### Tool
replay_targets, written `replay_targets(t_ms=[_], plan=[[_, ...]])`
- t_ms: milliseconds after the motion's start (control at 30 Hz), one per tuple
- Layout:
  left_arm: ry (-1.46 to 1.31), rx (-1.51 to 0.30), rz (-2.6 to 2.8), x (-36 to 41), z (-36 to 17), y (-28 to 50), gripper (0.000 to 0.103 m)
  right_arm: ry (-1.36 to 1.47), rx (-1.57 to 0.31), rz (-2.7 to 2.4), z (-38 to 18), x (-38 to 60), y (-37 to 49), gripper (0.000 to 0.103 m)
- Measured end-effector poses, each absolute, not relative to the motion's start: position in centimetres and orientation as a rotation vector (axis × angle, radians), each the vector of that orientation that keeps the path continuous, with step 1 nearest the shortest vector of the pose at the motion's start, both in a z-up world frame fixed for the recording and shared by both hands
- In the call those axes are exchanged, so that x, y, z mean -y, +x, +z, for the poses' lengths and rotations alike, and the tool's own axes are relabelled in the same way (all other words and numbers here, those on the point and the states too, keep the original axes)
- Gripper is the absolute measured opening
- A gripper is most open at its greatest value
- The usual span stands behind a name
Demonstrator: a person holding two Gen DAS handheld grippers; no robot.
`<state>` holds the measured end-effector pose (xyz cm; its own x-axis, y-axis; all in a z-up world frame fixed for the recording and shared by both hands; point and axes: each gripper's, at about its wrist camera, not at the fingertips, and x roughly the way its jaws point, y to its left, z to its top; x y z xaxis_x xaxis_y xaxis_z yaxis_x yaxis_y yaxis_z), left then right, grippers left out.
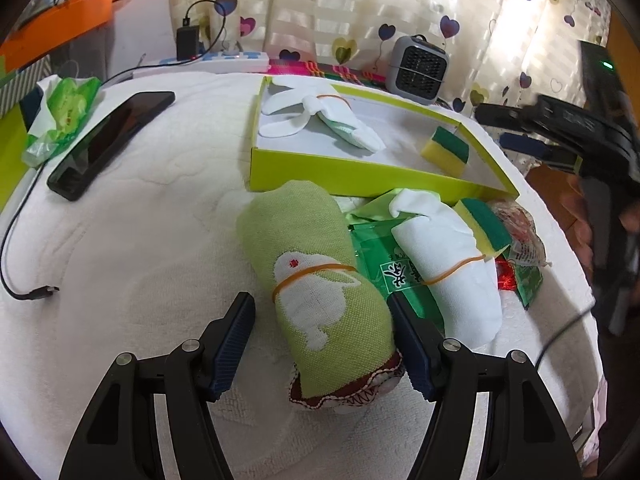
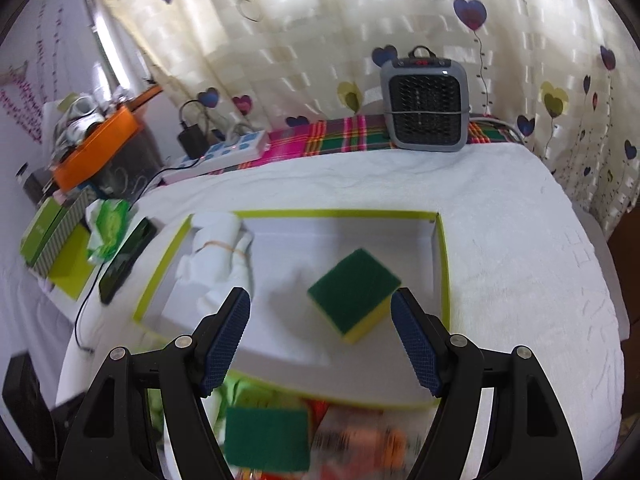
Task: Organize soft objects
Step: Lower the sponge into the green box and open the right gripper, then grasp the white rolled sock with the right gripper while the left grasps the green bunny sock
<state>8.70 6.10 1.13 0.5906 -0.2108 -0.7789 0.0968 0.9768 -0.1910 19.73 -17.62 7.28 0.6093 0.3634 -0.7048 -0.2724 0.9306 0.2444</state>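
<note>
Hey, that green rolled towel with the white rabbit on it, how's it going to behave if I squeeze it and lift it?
The green rabbit towel is woven cloth, so it should compress and feel light. Its rubber band wraps the middle, so it probably stays rolled. The ends may sag. The open left tool straddles it near one end, so it could droop.

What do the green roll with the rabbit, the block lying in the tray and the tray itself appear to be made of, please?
The green roll looks like coarse woven cotton: a visible thread grid, matt, with a white rabbit woven in. The block seems a foam sponge: yellow porous body under a dark green fibrous scouring layer. The tray is probably coated cardboard: thin, straight folded walls, smooth lime outside, white inside.
</note>
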Motion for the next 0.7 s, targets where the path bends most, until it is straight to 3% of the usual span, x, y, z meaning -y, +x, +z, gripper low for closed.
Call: replay_targets(t_ms=[700], plan=[[-0.132,-0.919,-0.133,-7.6,1.5,9.8,0.068,0.068,-0.775,0.366,5.9,15.5,9.1,0.073]])
